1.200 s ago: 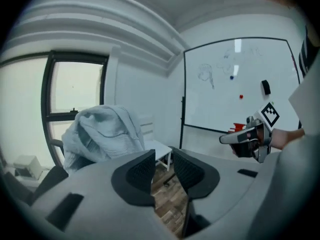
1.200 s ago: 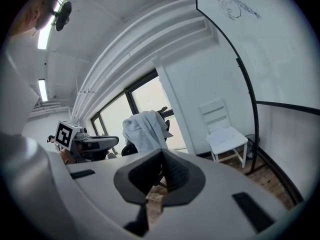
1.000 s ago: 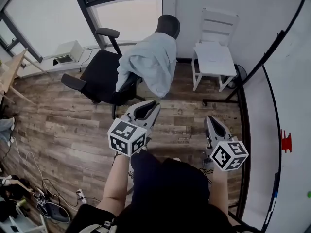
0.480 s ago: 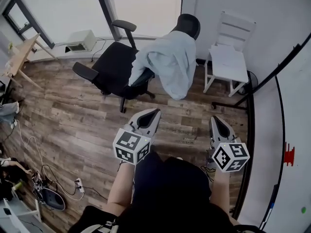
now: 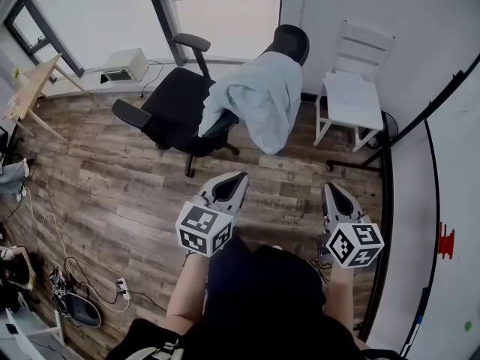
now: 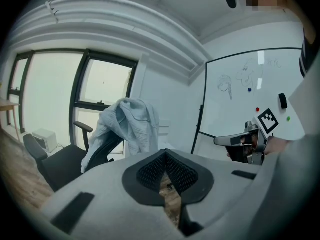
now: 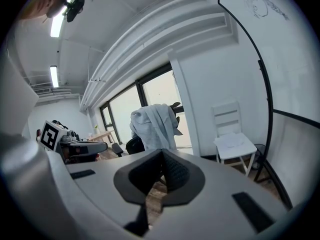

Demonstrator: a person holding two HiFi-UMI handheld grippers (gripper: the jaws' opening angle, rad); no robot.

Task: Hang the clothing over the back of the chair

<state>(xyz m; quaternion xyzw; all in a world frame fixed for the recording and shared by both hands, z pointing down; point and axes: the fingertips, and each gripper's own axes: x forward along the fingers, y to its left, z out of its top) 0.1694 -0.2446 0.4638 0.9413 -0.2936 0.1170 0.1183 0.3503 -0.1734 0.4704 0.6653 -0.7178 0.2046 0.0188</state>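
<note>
A pale blue garment hangs draped over the back of the black office chair, whose headrest shows above the cloth. It also shows as the garment in the left gripper view and the garment in the right gripper view. My left gripper is held near my body, well short of the chair, shut with nothing in it. My right gripper is beside it to the right, also shut and empty. Both point toward the chair.
A white wooden chair stands right of the office chair against the wall. A whiteboard frame runs along the right. A desk corner and a white box sit at left by the window; cables lie at lower left.
The view has shifted so the chair and garment sit slightly right and higher. Both grippers have drawn a little back and down toward my body. The garment stays draped on the chair.
</note>
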